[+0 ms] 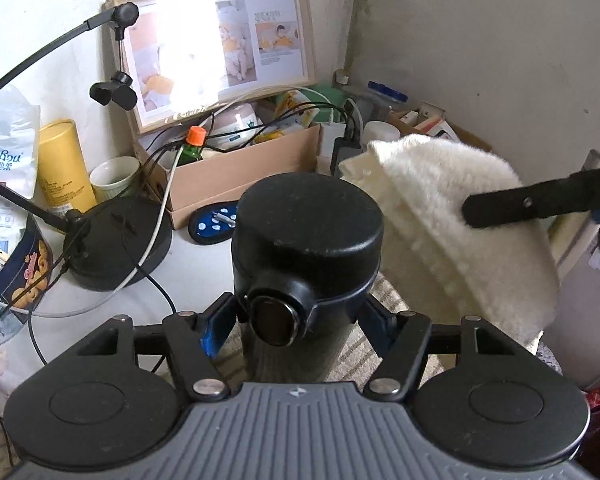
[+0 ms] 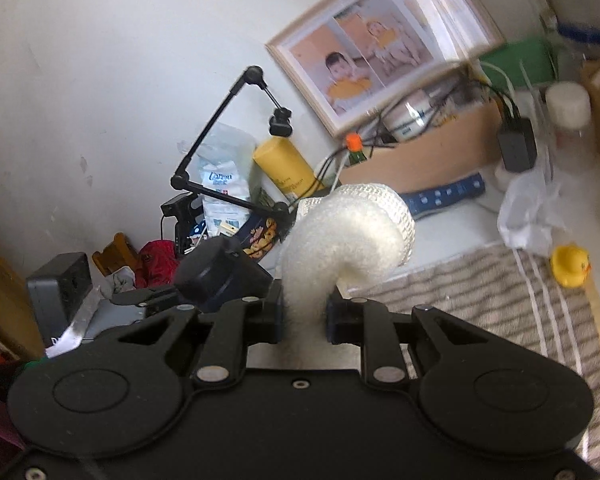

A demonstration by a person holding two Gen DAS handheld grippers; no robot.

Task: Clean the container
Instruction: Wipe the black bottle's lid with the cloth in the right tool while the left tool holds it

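Note:
A black flask [image 1: 306, 248] with a round lid and a push button on its front stands upright between the fingers of my left gripper [image 1: 298, 324], which is shut on its body. My right gripper [image 2: 303, 316] is shut on a white cloth [image 2: 352, 236] that curls up and over between the fingers. In the left wrist view the white cloth [image 1: 452, 216] hangs just right of the flask's lid, close to it, with one finger [image 1: 536, 200] of the right gripper across it. The flask [image 2: 220, 272] shows tilted at the left of the right wrist view.
A striped towel [image 2: 496, 300] covers the table under the flask. Behind are a black lamp base [image 1: 116, 248], cables, a cardboard box [image 1: 244, 176], a yellow tube [image 1: 64, 164], a cup [image 1: 114, 178] and a framed picture [image 1: 216, 48]. A yellow rubber duck [image 2: 570, 266] and crumpled plastic [image 2: 534, 208] lie to the right.

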